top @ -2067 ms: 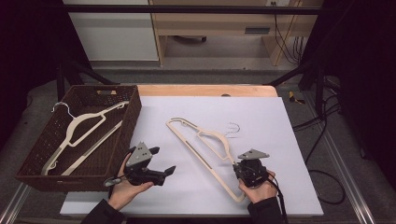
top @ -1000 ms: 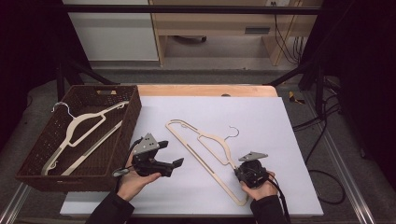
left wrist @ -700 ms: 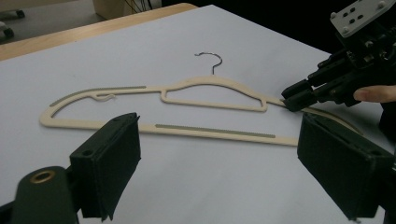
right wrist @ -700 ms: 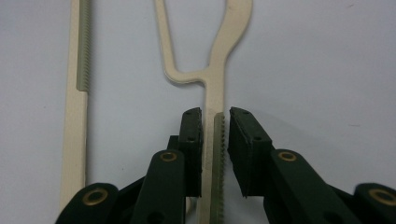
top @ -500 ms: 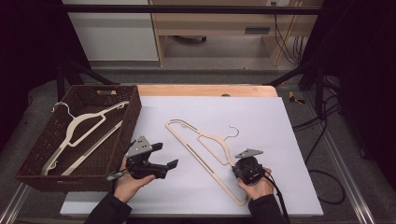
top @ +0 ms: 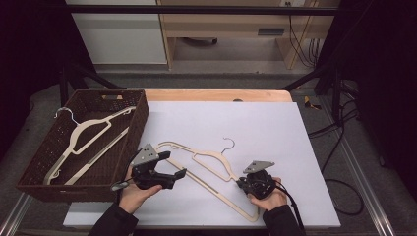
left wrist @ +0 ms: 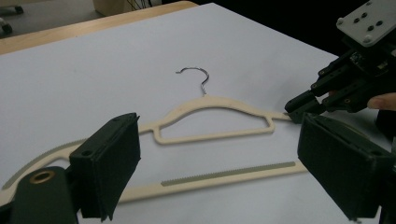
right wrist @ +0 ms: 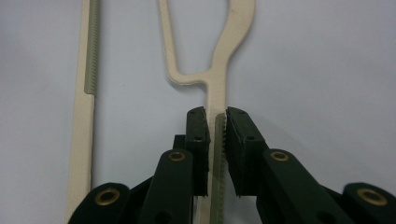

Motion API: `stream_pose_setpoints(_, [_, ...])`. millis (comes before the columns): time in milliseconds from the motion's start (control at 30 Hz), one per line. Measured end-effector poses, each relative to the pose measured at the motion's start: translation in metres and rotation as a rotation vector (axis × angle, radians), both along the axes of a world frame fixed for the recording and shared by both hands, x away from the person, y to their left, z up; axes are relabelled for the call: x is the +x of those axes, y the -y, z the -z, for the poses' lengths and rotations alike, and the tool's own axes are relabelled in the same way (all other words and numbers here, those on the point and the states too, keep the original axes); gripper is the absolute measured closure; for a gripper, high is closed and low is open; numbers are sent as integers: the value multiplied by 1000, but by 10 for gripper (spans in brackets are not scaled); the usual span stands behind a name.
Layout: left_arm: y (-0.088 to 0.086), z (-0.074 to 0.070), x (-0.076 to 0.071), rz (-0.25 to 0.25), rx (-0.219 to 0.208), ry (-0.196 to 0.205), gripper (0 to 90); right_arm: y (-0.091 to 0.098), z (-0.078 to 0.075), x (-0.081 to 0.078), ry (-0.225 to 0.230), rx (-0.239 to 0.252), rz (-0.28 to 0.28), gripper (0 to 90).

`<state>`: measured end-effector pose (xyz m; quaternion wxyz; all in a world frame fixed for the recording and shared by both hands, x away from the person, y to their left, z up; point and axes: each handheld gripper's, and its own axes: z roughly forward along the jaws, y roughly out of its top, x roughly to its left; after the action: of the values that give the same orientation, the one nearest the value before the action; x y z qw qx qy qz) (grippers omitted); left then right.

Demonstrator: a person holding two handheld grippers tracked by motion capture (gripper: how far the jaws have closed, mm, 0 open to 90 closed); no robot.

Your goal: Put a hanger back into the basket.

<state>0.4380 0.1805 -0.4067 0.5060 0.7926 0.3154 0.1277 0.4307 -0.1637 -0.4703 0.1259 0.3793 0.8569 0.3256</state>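
Near edge of the white table (top: 295, 123): right gripper (top: 244, 184) clamped on one arm of the cream hanger (top: 209, 158), jaws narrowed onto the thin bar; in the right gripper view the pads (right wrist: 198, 140) press both sides of the ribbed strip. Left gripper (top: 174, 167) hovers over the hanger's other end, jaws wide apart, nothing between them. Hanger lies flat mid-table, long axis diagonal from near right to far left, metal hook (top: 227, 145) pointing away. Farther left, wicker basket (top: 140, 115) holds another hanger (top: 83, 135).
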Motion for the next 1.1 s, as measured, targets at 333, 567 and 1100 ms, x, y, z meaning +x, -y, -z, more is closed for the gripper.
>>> stream_pose_setpoints(333, [22,5,21,9,41,-40,134,-2,2,0,3,-7,-3,793])
stream_pose_setpoints(567, [32,8,36,6,54,-44,139,-3,1,-4,-10,-37,20,774])
stream_pose_setpoints(1100, [60,29,79,39,198,-92,185,-1,-29,-11,100,-24,-4,800])
